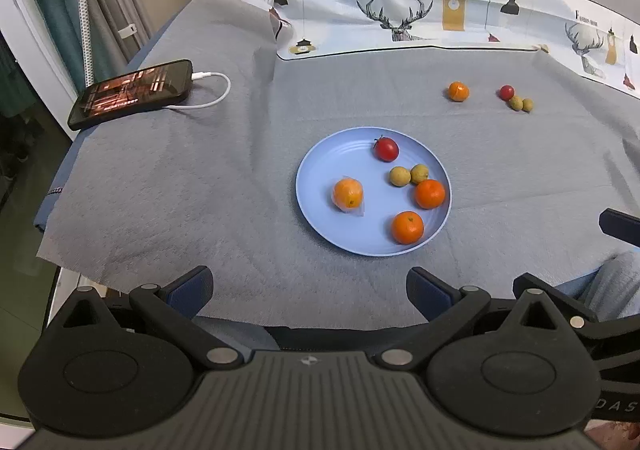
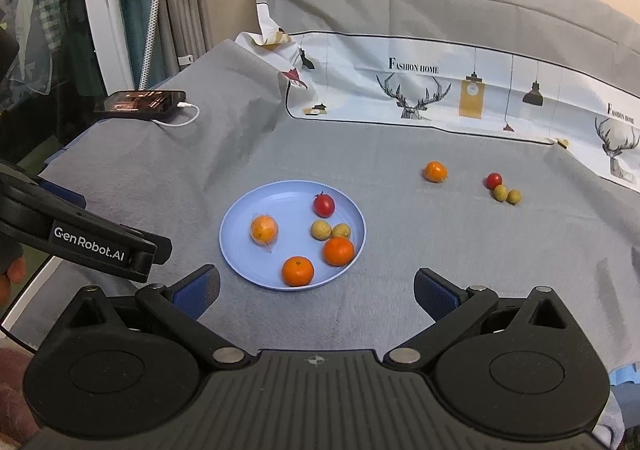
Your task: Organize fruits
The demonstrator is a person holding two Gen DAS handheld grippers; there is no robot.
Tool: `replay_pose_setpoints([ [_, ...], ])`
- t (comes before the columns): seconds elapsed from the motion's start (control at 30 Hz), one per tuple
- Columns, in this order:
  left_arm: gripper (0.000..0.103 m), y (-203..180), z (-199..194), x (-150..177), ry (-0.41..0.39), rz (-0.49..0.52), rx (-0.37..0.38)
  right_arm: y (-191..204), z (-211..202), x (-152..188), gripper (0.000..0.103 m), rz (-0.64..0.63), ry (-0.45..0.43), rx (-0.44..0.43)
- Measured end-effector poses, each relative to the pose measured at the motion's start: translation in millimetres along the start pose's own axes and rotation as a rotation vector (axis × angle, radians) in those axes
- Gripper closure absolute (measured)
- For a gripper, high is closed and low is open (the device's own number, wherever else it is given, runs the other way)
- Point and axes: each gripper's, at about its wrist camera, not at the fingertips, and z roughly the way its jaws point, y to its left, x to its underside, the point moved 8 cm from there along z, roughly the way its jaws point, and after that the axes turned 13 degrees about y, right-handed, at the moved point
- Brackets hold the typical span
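A light blue plate (image 1: 320,209) (image 2: 240,250) sits mid-table on the grey cloth. It holds a red tomato (image 1: 386,149) (image 2: 323,205), two yellow-green small fruits (image 1: 400,175) (image 2: 321,230), two bare oranges (image 1: 407,227) (image 2: 297,270) and one plastic-wrapped orange (image 1: 348,193) (image 2: 264,229). Off the plate at far right lie an orange (image 1: 458,91) (image 2: 435,171), a red tomato (image 1: 507,92) (image 2: 494,180) and two small green fruits (image 1: 521,104) (image 2: 507,194). My left gripper (image 1: 310,290) is open and empty near the table's front edge. My right gripper (image 2: 316,292) is open and empty, just in front of the plate.
A phone (image 1: 132,93) (image 2: 142,103) with a white charging cable (image 1: 212,89) lies at the far left corner. A printed white cloth (image 1: 400,17) (image 2: 440,89) stands up along the back. The left gripper's body (image 2: 80,246) shows at the left of the right wrist view.
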Motion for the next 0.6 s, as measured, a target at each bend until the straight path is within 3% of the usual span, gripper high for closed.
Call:
replay_pose_setpoints([
  [0.6, 0.000, -40, 34, -52, 0.059, 0.055, 0.012, -65, 37, -3, 0.001, 0.173, 0.072, 0.040],
])
